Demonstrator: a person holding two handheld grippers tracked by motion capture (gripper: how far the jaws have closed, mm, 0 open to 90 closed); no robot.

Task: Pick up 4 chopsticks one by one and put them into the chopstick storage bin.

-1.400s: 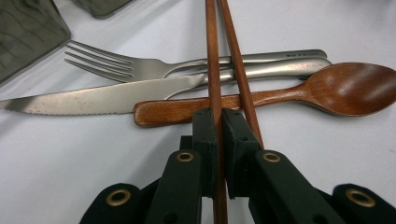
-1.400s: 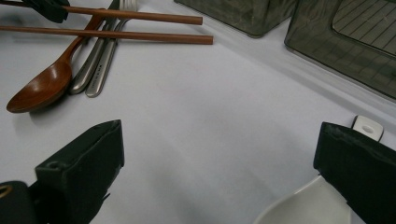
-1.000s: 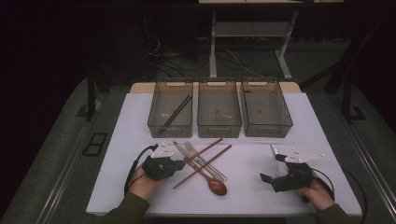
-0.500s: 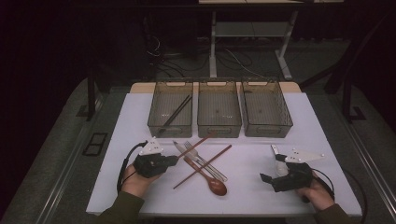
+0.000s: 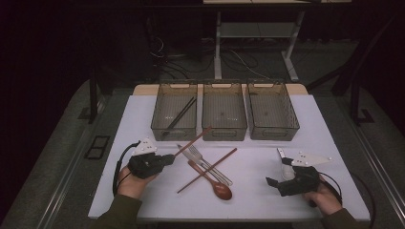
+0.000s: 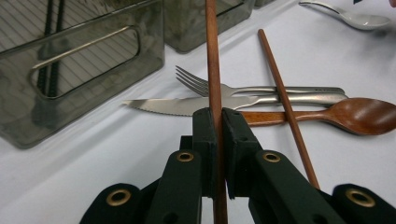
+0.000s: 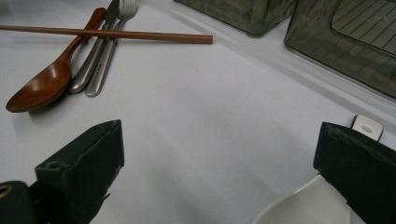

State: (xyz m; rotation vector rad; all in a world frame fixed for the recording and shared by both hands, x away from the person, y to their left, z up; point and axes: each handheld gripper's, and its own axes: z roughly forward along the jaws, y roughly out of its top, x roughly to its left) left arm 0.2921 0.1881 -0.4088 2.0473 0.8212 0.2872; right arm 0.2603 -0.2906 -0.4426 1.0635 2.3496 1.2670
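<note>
Your left tongs (image 6: 218, 122), clenched on a brown chopstick (image 6: 213, 56), have lifted it off the counter (image 5: 258, 191); it points at one o'clock toward the left bin (image 5: 175, 112). Your right tongs (image 7: 219, 163) gape, released.

No legible text (anywhere here)

The room is dark, with light falling mainly on the white table (image 5: 334, 119), which has a wooden edge at its far side. Grey floor (image 5: 57, 143) surrounds the table, and a dark rail runs along each side. Behind, a pale desk frame (image 5: 253, 33) stands over tangled cables (image 5: 239, 59) on the floor.
</note>
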